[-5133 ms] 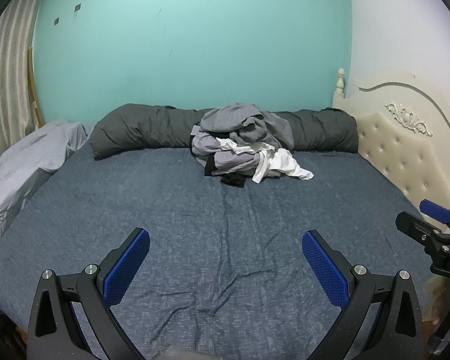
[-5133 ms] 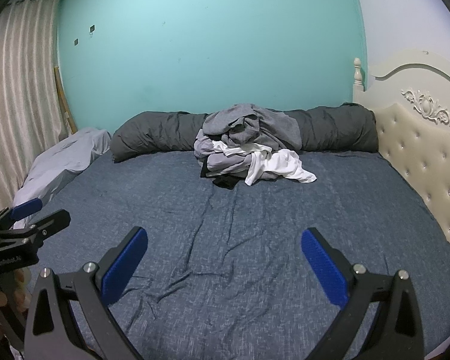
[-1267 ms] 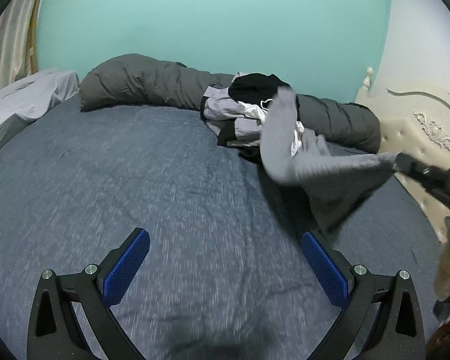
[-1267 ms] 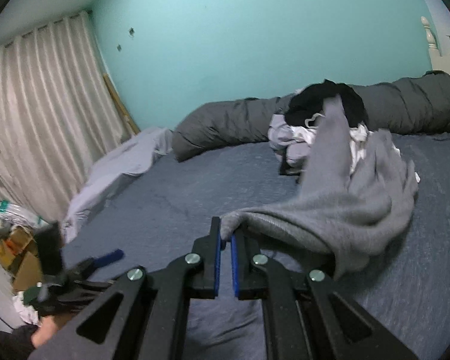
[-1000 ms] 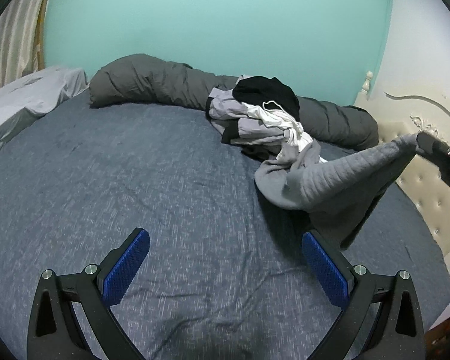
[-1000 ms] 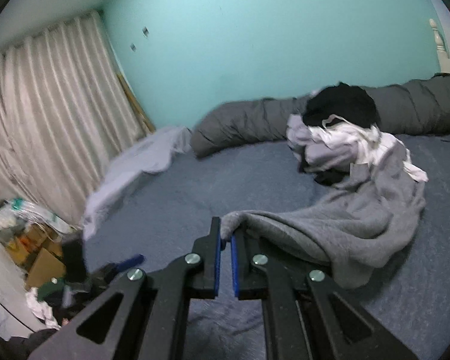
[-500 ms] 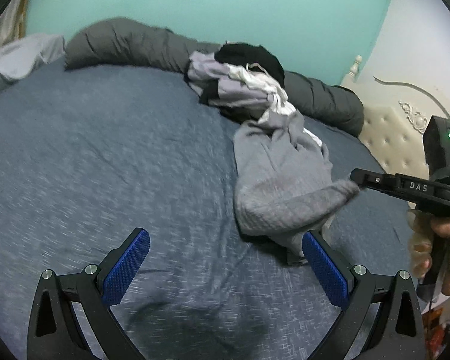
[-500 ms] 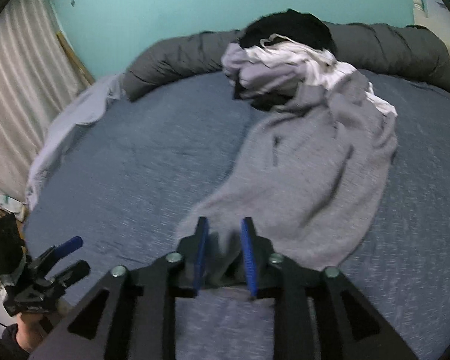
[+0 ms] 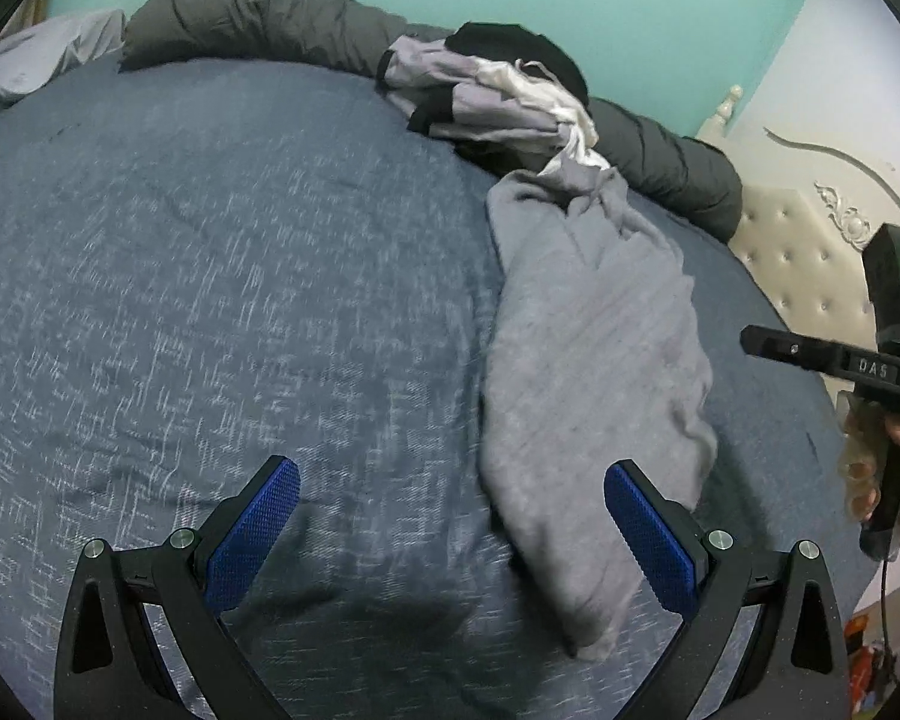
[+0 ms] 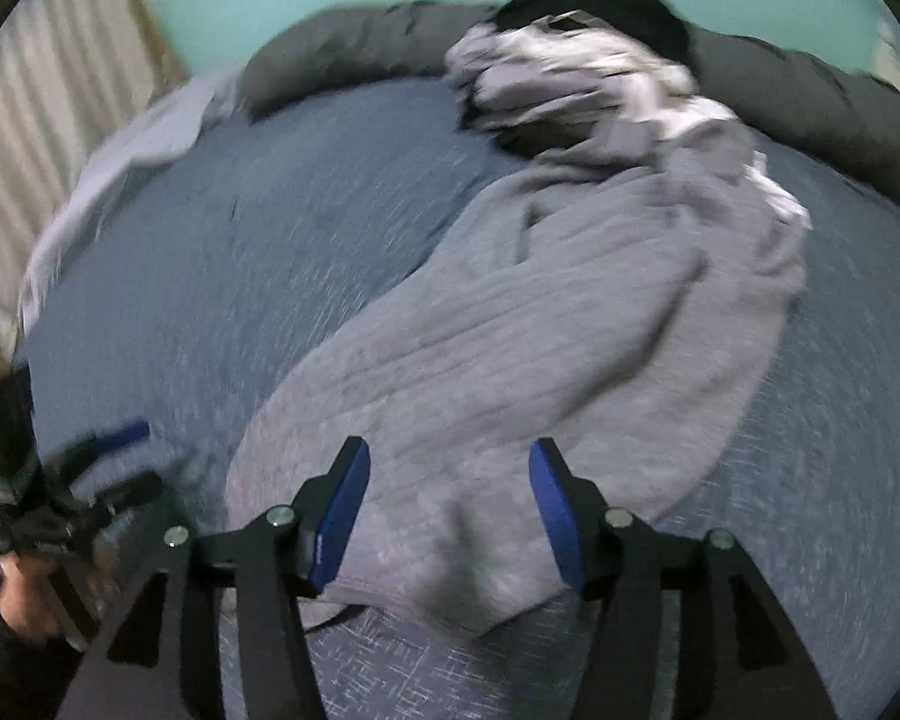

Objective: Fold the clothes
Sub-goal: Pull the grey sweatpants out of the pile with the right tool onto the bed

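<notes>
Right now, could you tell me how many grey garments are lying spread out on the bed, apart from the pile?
1: a grey sweater stretched across the blue bedsheet, its far end touching the clothes pile. The pile may hide more grey garments.

Blue-grey bed (image 9: 210, 276) — grey garment (image 9: 588, 360) sprawled across it, clothes pile (image 9: 498, 90) and rolled dark duvet (image 9: 258, 18) behind.

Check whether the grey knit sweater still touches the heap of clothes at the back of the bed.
Touching. In the left wrist view the grey knit sweater narrows to a bunched end lying against the white garment at the foot of the heap of clothes, no bedsheet between them.
</notes>
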